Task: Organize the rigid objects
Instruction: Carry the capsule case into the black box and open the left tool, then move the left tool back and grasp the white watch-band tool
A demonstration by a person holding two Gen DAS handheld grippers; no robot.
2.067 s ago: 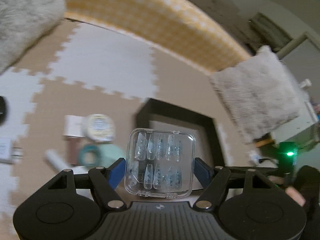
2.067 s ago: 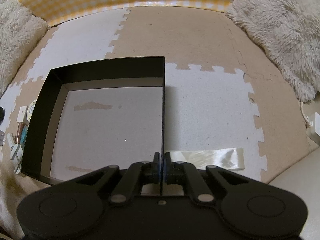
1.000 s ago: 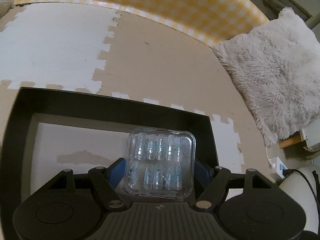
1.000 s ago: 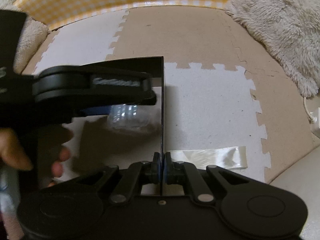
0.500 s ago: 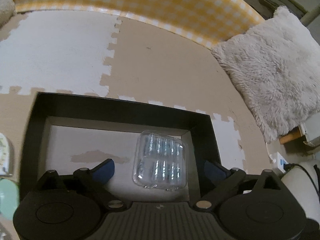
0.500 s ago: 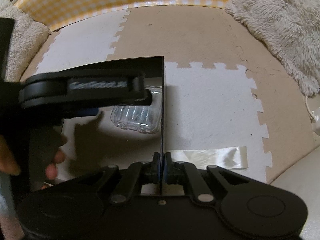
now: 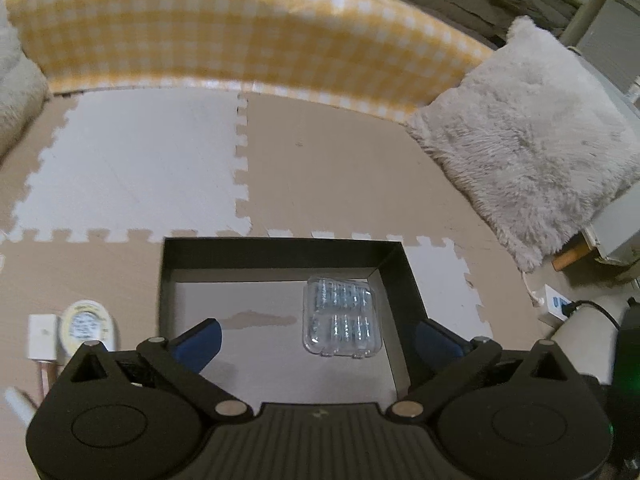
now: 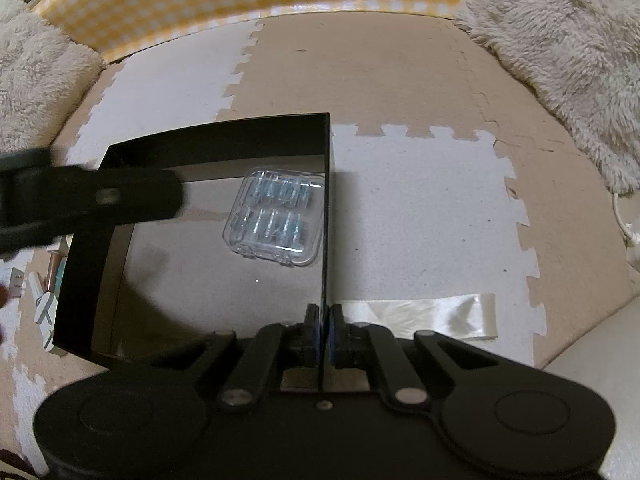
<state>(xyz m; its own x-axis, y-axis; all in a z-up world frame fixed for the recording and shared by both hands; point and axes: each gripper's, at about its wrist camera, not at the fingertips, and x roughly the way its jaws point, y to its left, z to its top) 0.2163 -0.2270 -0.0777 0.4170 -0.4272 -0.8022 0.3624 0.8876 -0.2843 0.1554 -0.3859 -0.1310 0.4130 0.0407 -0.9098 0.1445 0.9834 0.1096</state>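
Observation:
A clear plastic case of blue press-on nails (image 7: 341, 320) lies flat inside the black open box (image 7: 276, 254), near its right wall; it also shows in the right wrist view (image 8: 276, 222). My left gripper (image 7: 318, 338) is open and empty, above the box's near side. In the right wrist view it crosses the left of the frame as a blurred black bar (image 8: 88, 204). My right gripper (image 8: 322, 334) is shut on the box's right wall (image 8: 325, 216).
Left of the box lie a round yellow-labelled tin (image 7: 86, 324), a small white card (image 7: 41, 336) and several small items (image 8: 44, 300). A strip of shiny tape (image 8: 420, 316) lies right of the box. Fluffy cushions (image 7: 532, 160) and a yellow checked edge (image 7: 240, 40) border the foam mat.
My left gripper carried the nail case over the box, opened and left it on the box floor, then drew back and up. My right gripper kept its hold on the box wall.

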